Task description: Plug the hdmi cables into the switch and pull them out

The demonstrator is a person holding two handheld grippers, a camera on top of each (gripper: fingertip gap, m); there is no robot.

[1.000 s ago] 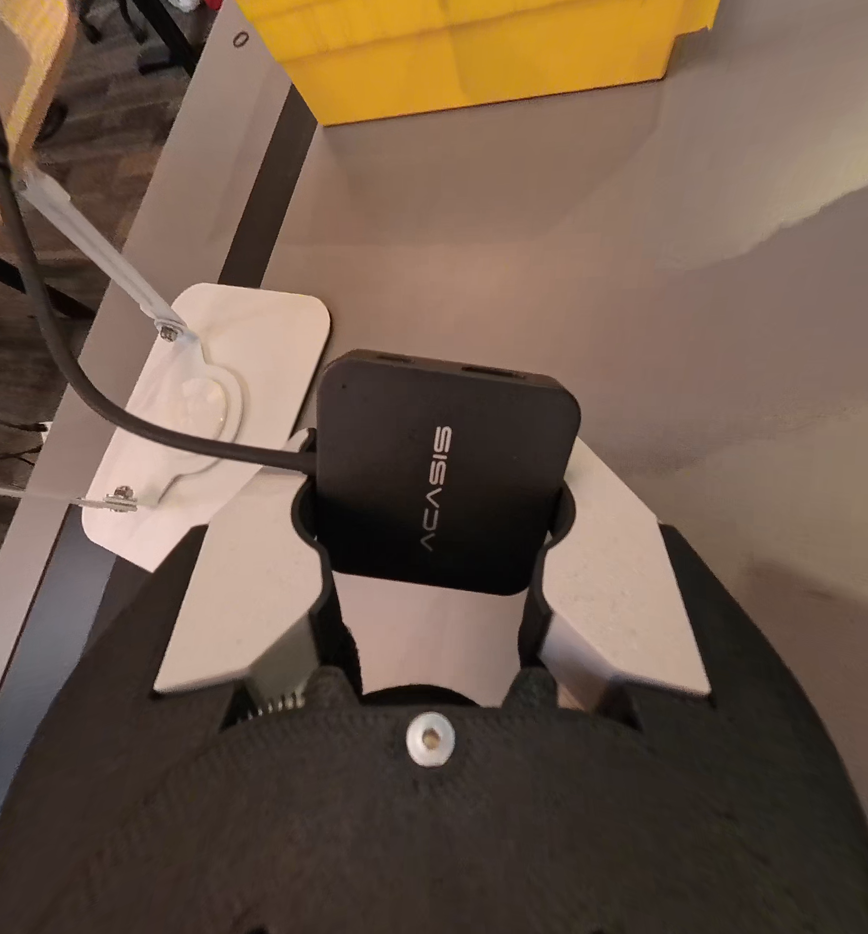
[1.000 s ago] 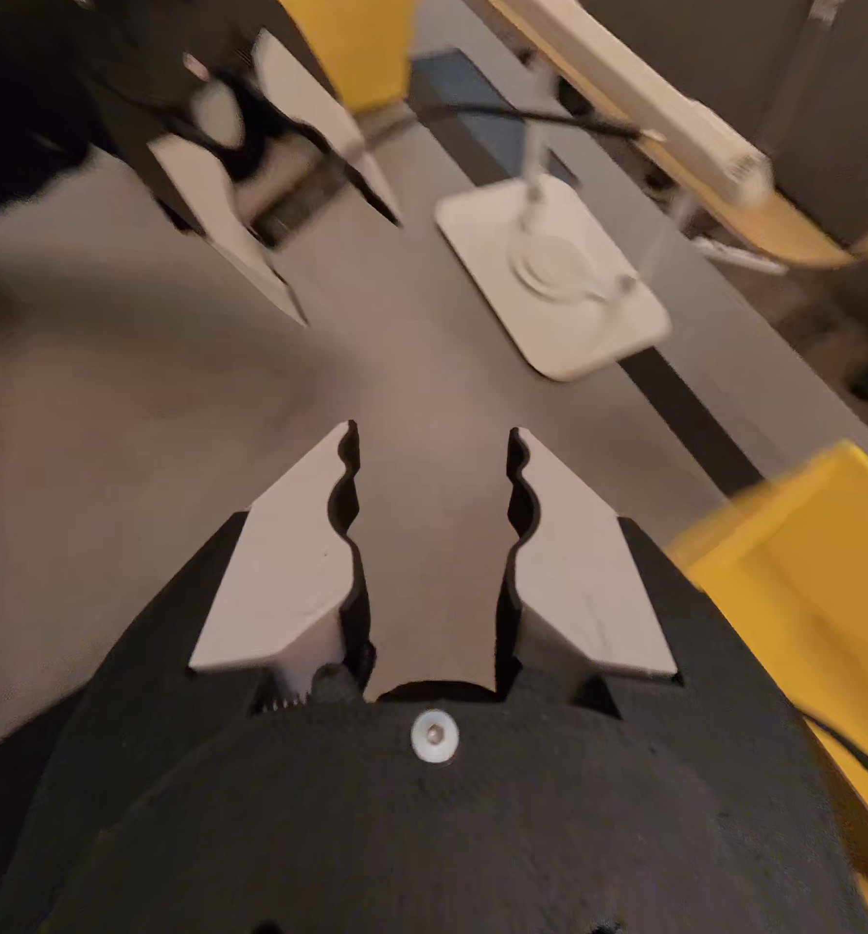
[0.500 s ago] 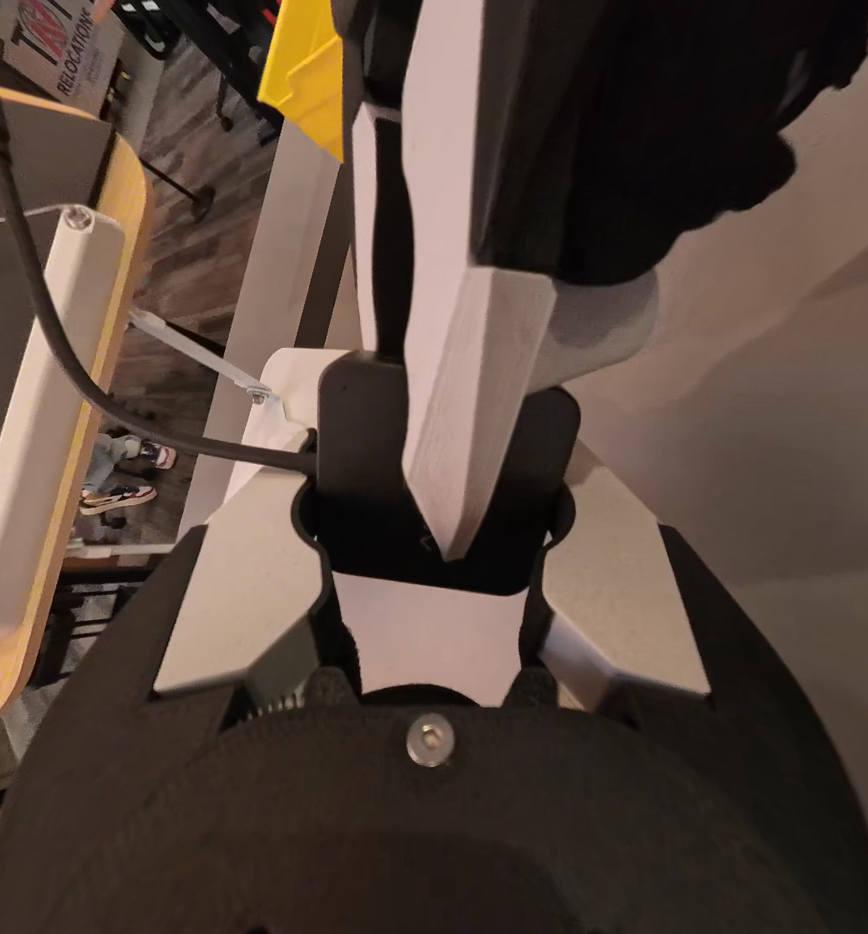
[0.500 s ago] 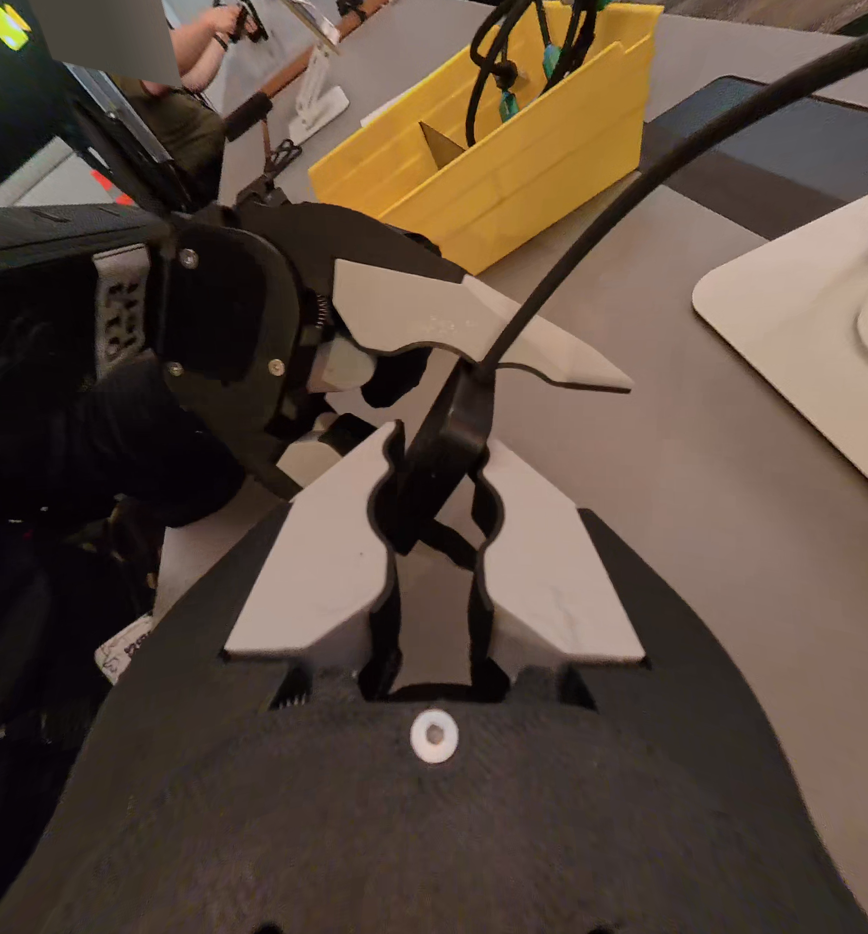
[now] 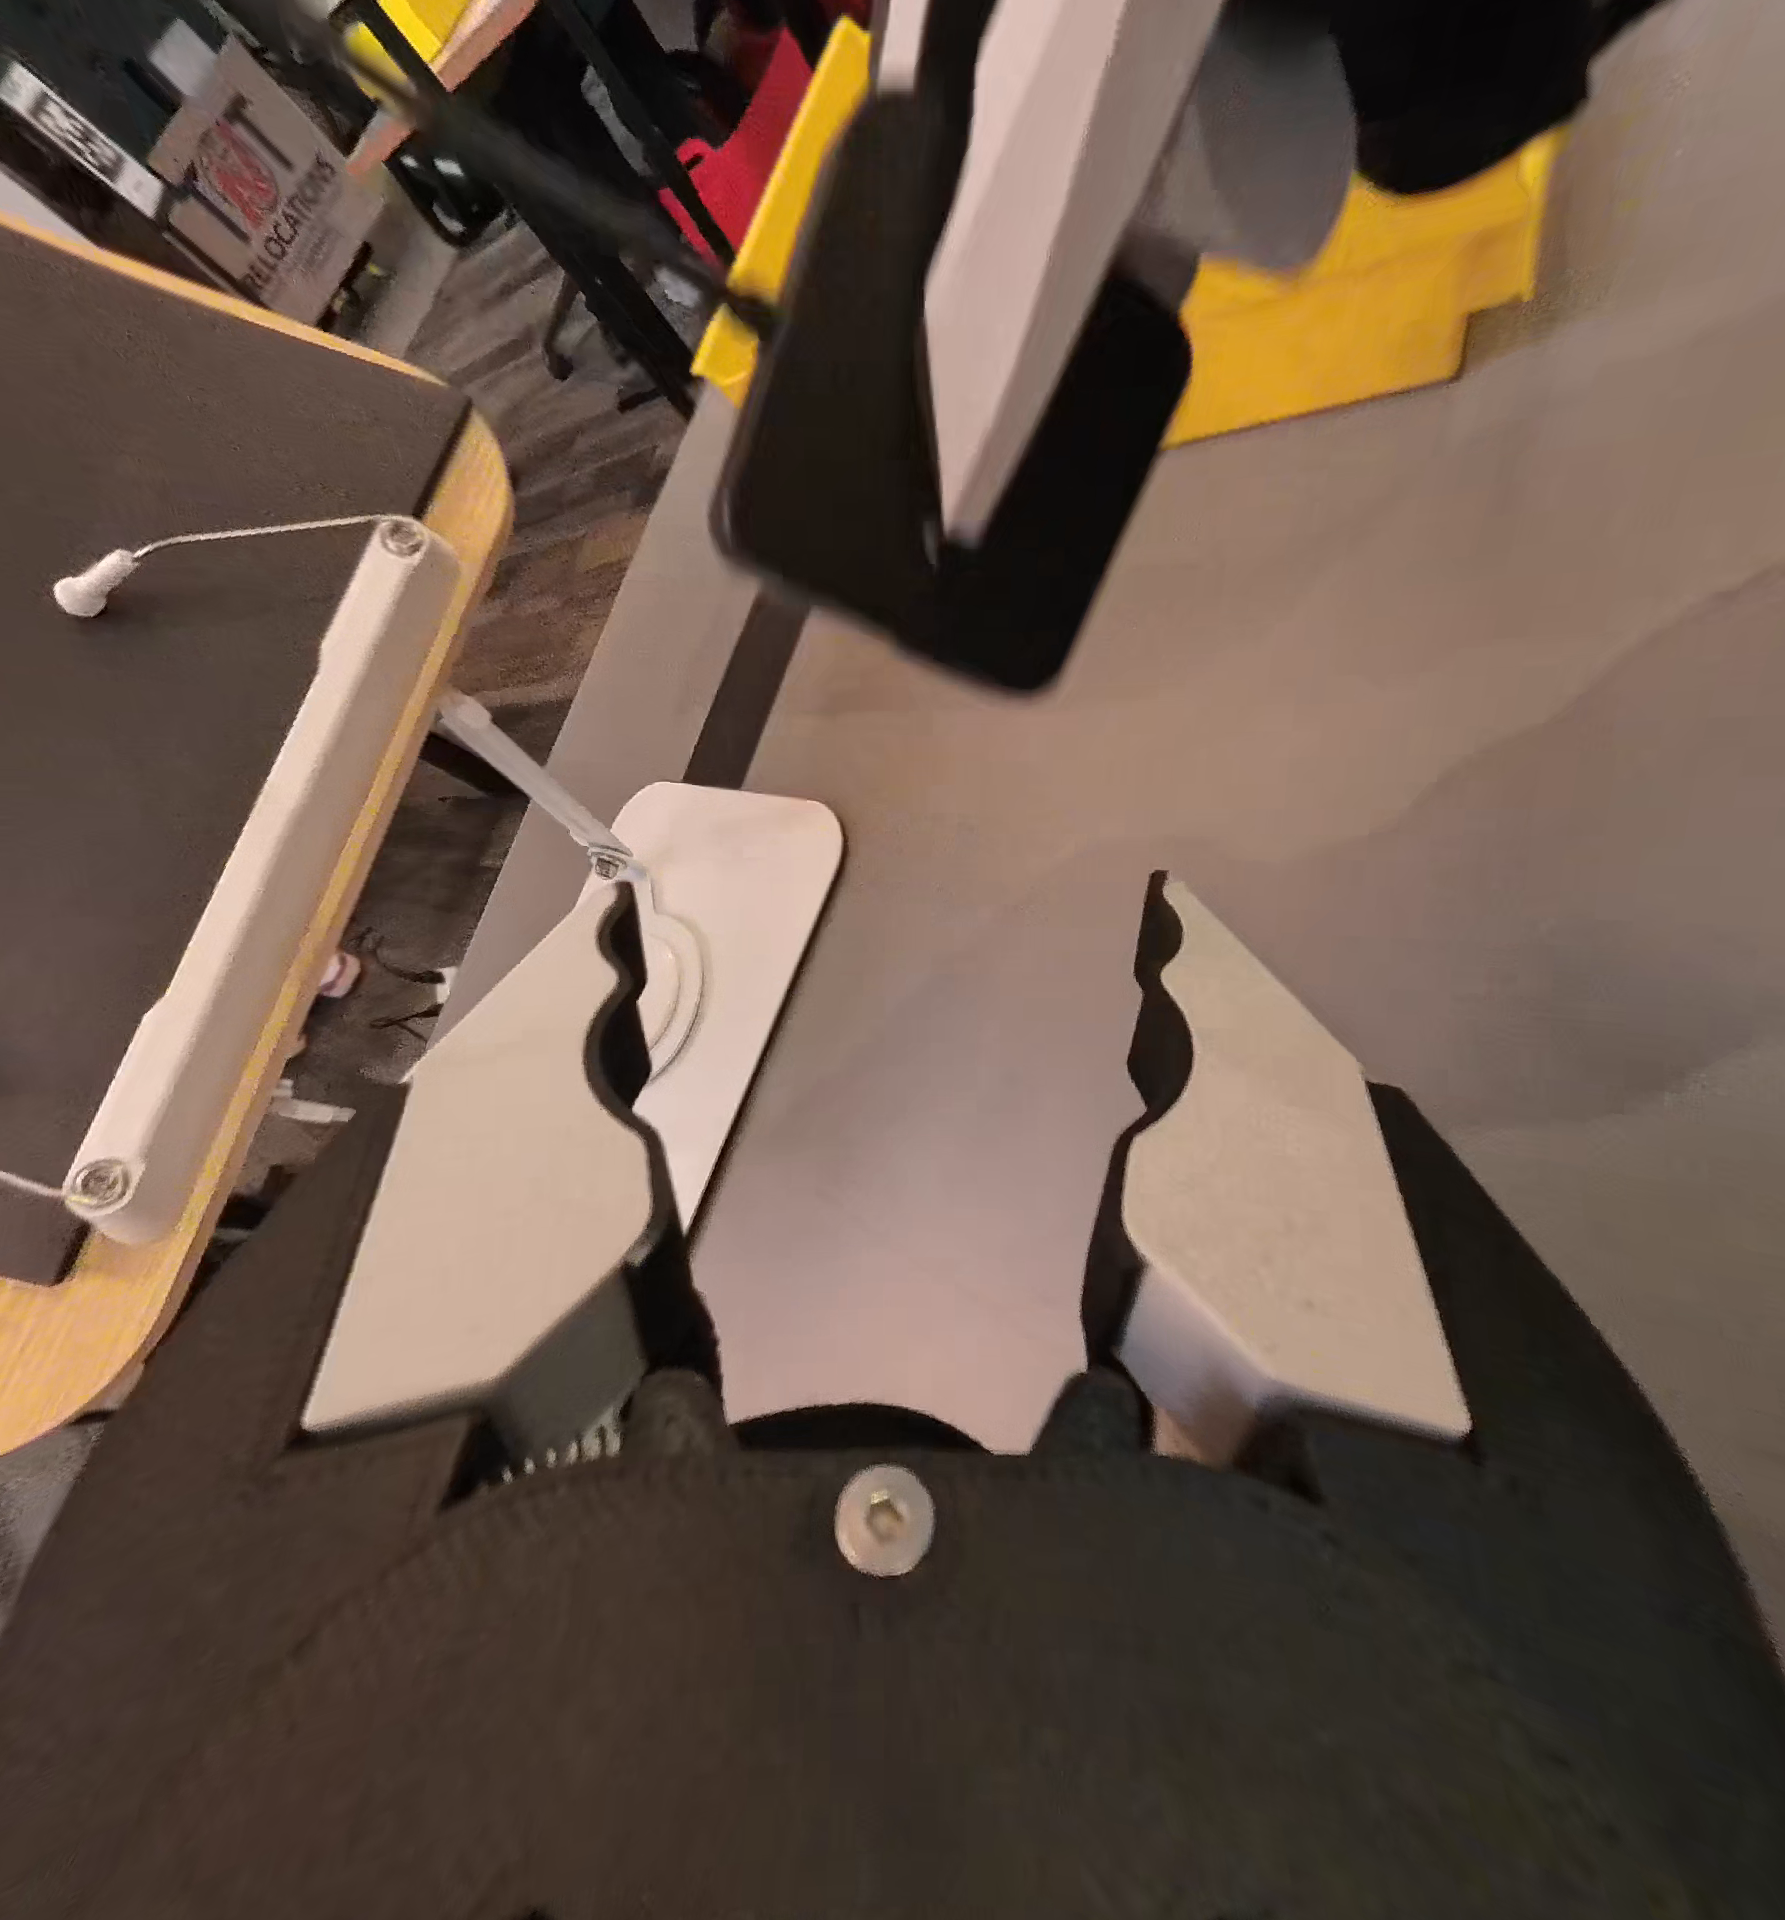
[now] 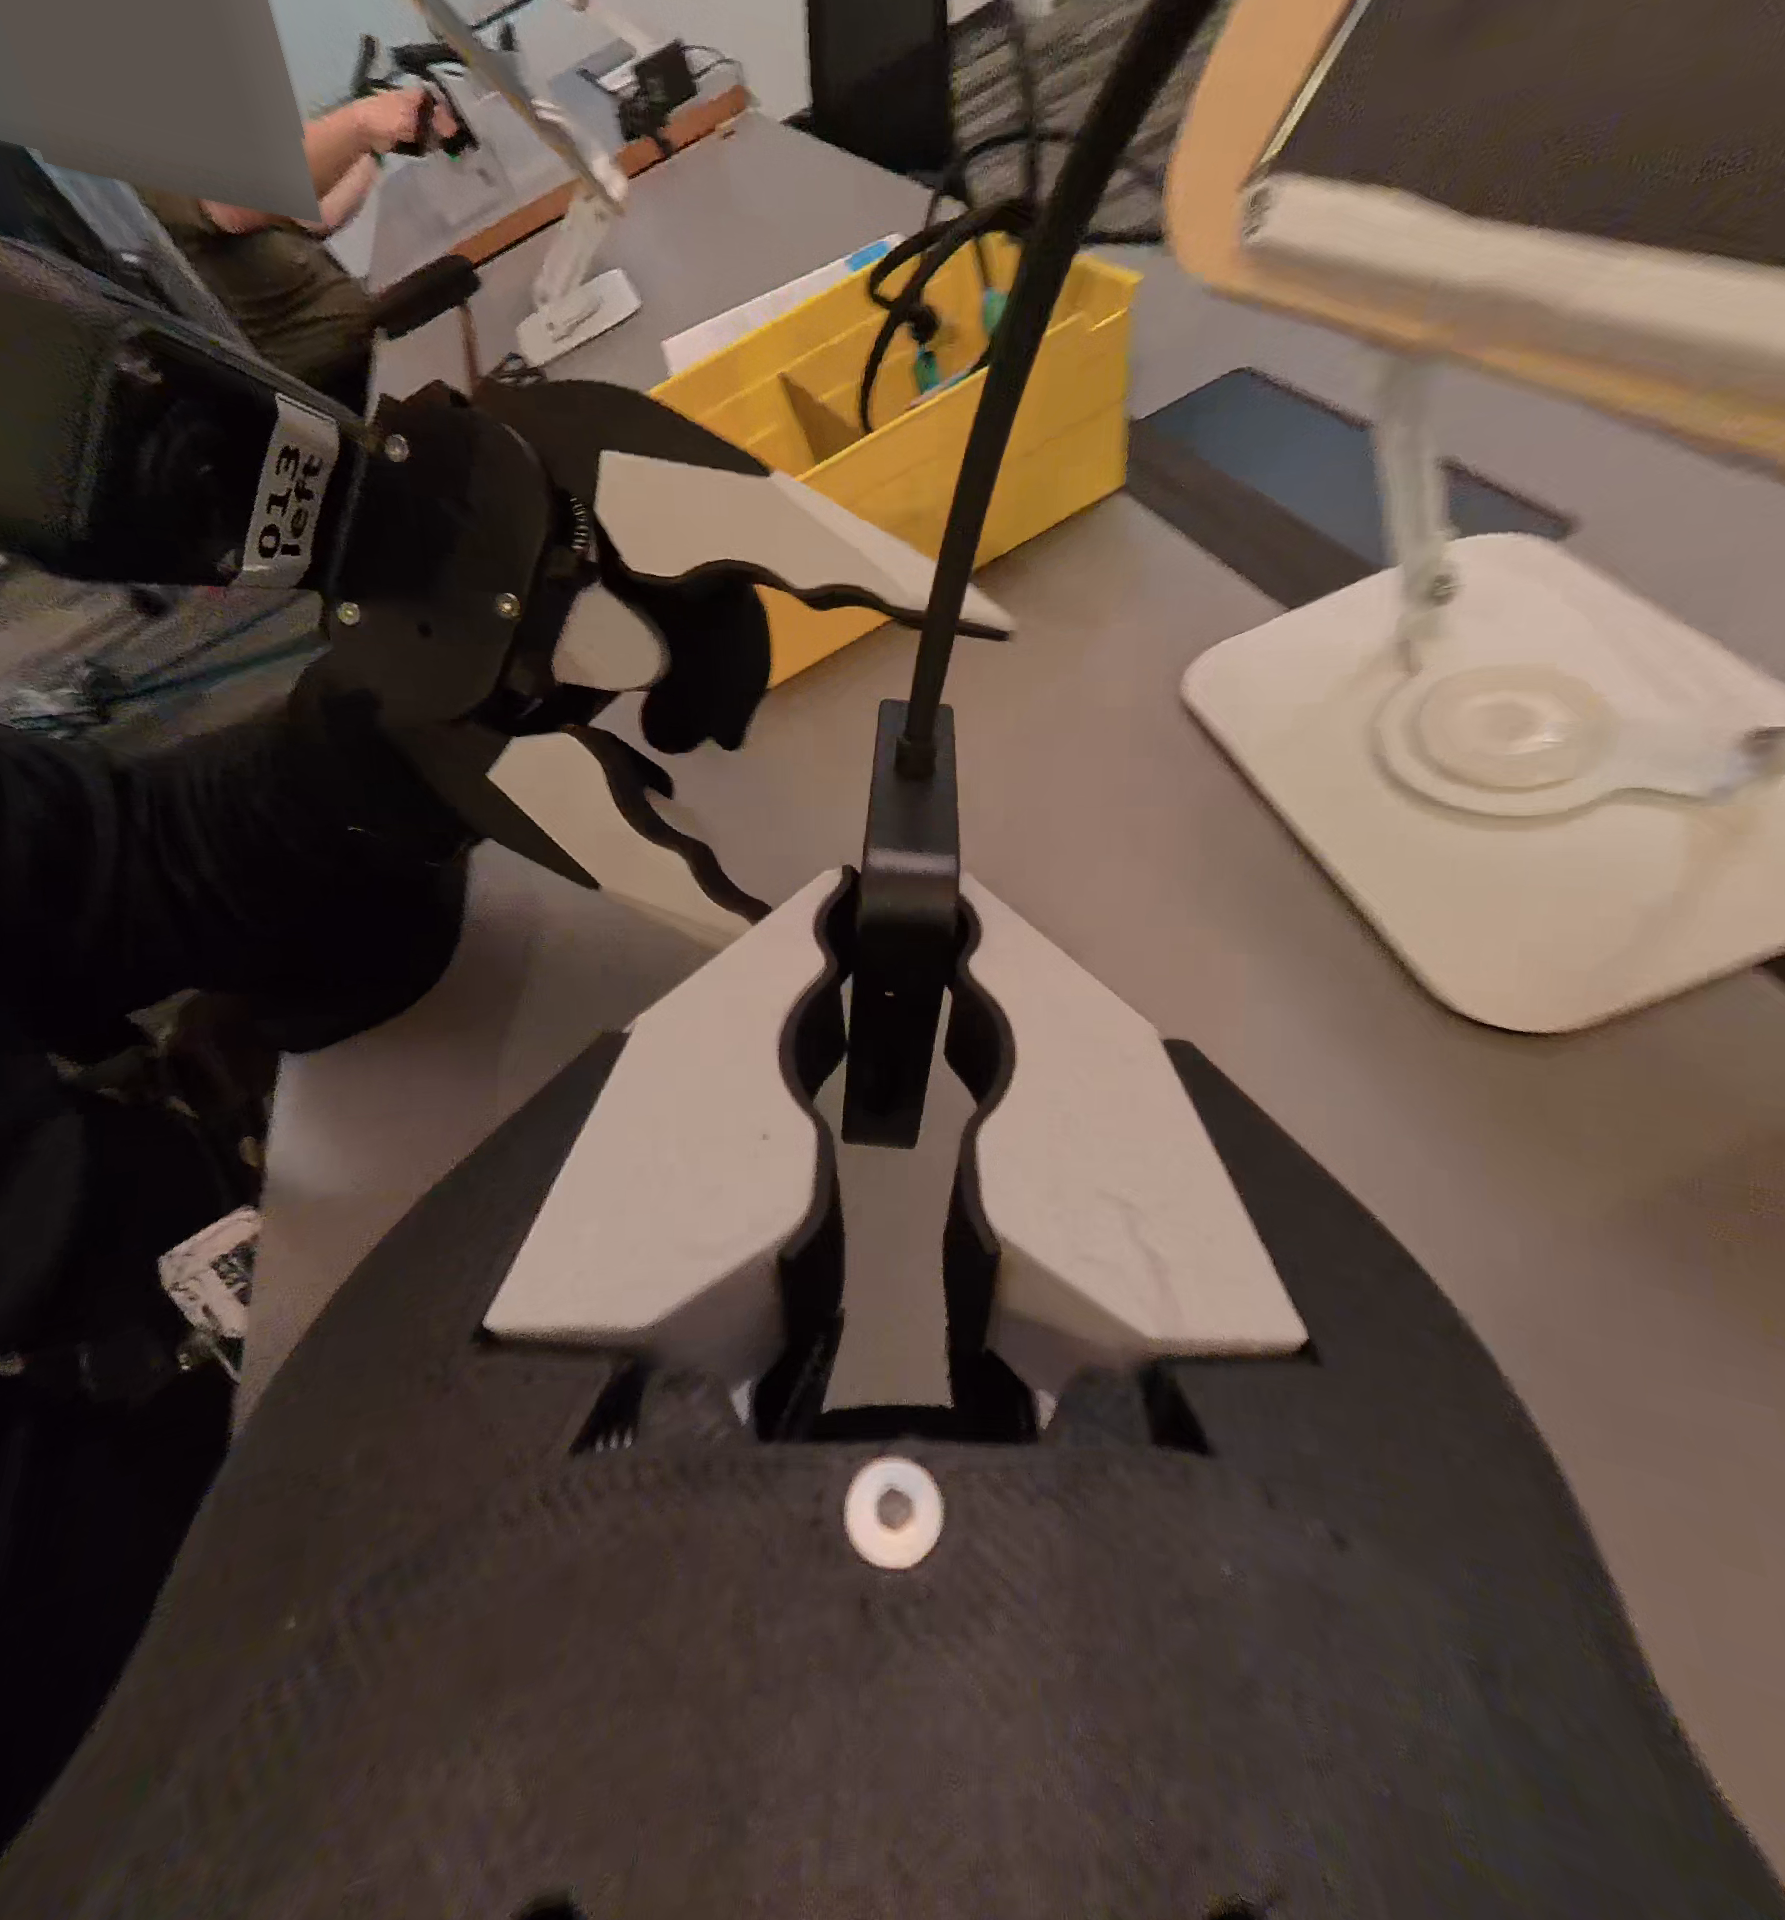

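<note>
Progress looks early: your right gripper (image 6: 893,940) is clamped on the flat black switch (image 6: 898,935), which stands on edge between its jaws with its own black cable (image 6: 1013,343) rising from the far end — yet no hdmi plug is seated in any port that shows. The ports themselves are hard to make out, so take that as likely rather than certain. Your left gripper (image 5: 893,997) has its jaws spread wide with nothing between them, only grey table (image 5: 1387,727) and part of a white stand base (image 5: 753,914) beyond its left finger. From that empty tool the switch hangs ahead and above, well clear of the fingertips, pinched by the other gripper's white finger. From the right tool, the left gripper sits off to the left and slightly ahead, near the switch but apart from it. Farther ahead, the yellow bin (image 6: 971,457) holds coiled cables (image 6: 909,312) — fetching one of them, plugging in and pulling out all remain
</note>
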